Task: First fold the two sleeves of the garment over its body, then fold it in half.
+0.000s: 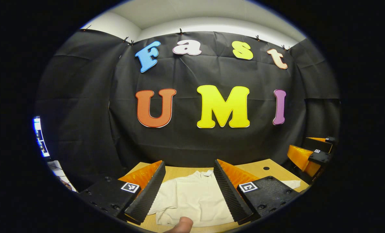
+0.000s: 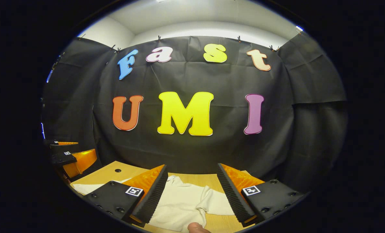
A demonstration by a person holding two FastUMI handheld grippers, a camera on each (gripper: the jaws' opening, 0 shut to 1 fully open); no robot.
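Note:
A cream short-sleeved garment (image 1: 192, 197) lies spread on the wooden table (image 1: 270, 165), collar toward the far wall. In the left gripper view my left gripper (image 1: 189, 163) hovers over it, jaws wide apart and holding nothing, with the shirt's body showing between the fingers. In the right gripper view my right gripper (image 2: 191, 166) is also open and above the garment (image 2: 179, 204), with one sleeve (image 2: 216, 202) lying out flat between its fingers. Each view also catches the other gripper off to the side: the right gripper (image 1: 297, 144) and the left gripper (image 2: 86, 147).
The table (image 2: 105, 174) has a small round hole (image 2: 117, 170) near its far corner. A fingertip (image 1: 182, 225) of the person's hand pokes in at the bottom edge. A lit screen (image 1: 38, 136) stands at the far left. The black cloth wall rises just behind the table.

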